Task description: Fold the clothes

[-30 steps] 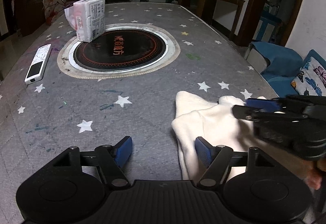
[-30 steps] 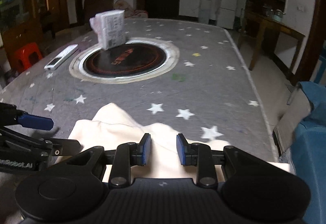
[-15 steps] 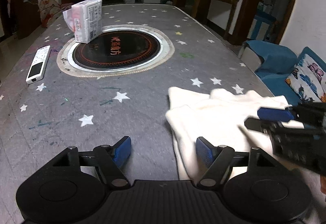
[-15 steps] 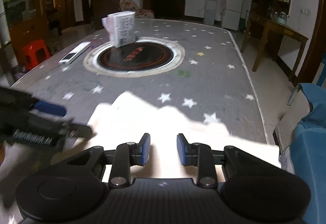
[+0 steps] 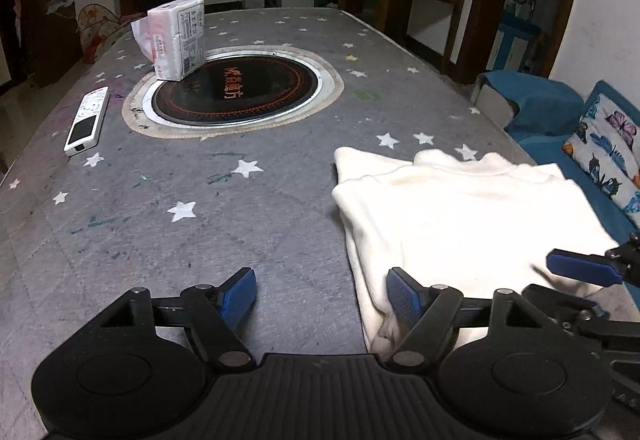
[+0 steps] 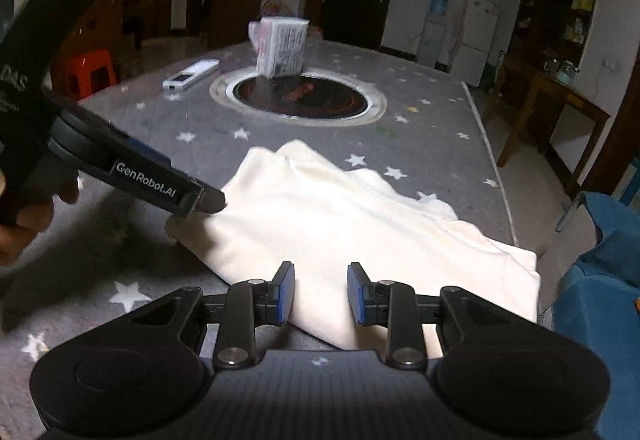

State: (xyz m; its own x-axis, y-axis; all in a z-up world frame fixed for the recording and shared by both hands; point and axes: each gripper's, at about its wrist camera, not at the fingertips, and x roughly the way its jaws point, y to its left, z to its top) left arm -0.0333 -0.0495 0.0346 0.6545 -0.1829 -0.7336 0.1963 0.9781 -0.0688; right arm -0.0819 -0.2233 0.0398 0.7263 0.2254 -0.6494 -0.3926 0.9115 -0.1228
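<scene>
Swung aside since a second ago: right gripper (image 6: 319,292), jaws narrowly parted, gripping nothing. Left gripper (image 5: 320,294) spread wide, empty, astride the near edge of cream fleece garment (image 5: 460,216) lying on grey star-print bench (image 5: 180,240). Could snag one layer only, dragging folds crooked toward white remote (image 5: 87,120).

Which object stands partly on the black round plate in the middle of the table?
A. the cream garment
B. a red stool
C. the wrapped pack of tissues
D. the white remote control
C: the wrapped pack of tissues stands on the far left edge of the black round plate; the remote lies beside it on the cloth.
</scene>
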